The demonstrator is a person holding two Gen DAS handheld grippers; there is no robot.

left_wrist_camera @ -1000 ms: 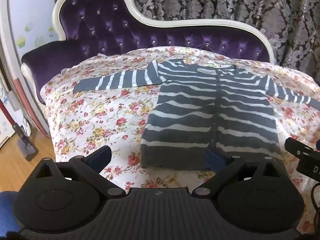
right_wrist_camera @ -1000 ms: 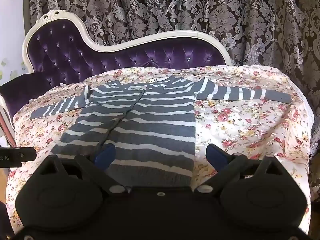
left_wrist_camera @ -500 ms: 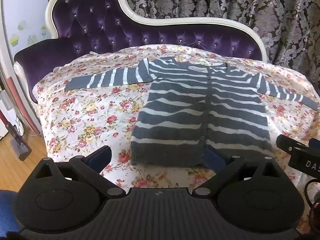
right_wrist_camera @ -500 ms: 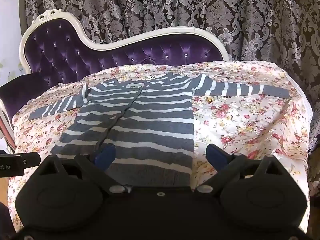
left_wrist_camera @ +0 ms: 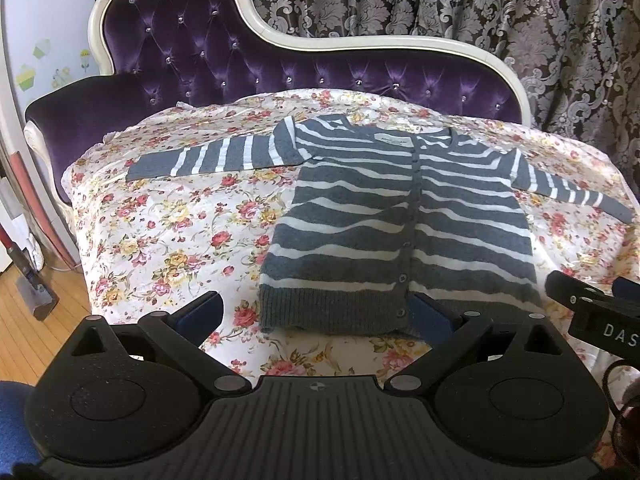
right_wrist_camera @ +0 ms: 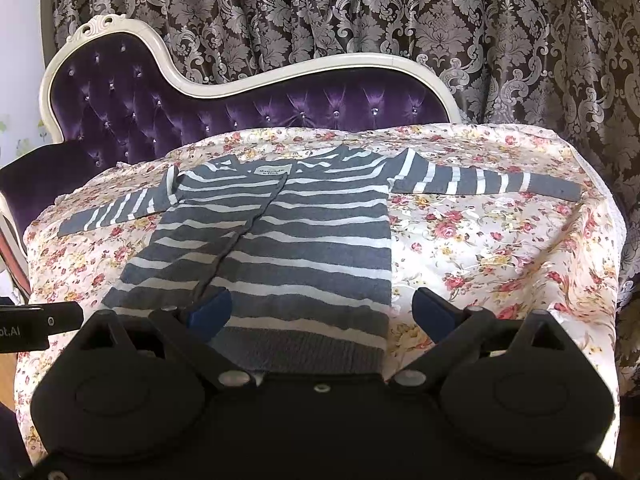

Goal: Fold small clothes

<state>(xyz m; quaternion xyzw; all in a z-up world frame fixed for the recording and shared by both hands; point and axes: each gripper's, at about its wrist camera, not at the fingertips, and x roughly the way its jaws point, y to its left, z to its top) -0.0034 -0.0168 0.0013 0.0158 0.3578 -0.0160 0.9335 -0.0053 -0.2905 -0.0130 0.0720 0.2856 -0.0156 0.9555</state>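
Flowery sheet (left_wrist_camera: 168, 232) covers a purple sofa (left_wrist_camera: 208, 48) with a white frame, and a dark patterned curtain (right_wrist_camera: 360, 20) hangs behind it; on the sheet lies a gray and white striped cardigan (left_wrist_camera: 400, 216), flat, buttoned up, with both sleeves stretched out to the sides; its label shows at the neck. The left gripper (left_wrist_camera: 316, 316) hangs just over the near hem, its two blue-tipped fingers (left_wrist_camera: 202, 312) spread wide apart and holding nothing; the right gripper (right_wrist_camera: 322, 312) is spread wide too, with one blue tip over the bottom stripes and the other over the sheet beside the cardigan. Compared with a second ago, the left gripper has slid a bit to the left, so the cardigan now sits more to the right in its view; the cardigan itself has not moved; the right gripper's view looks almost the same.
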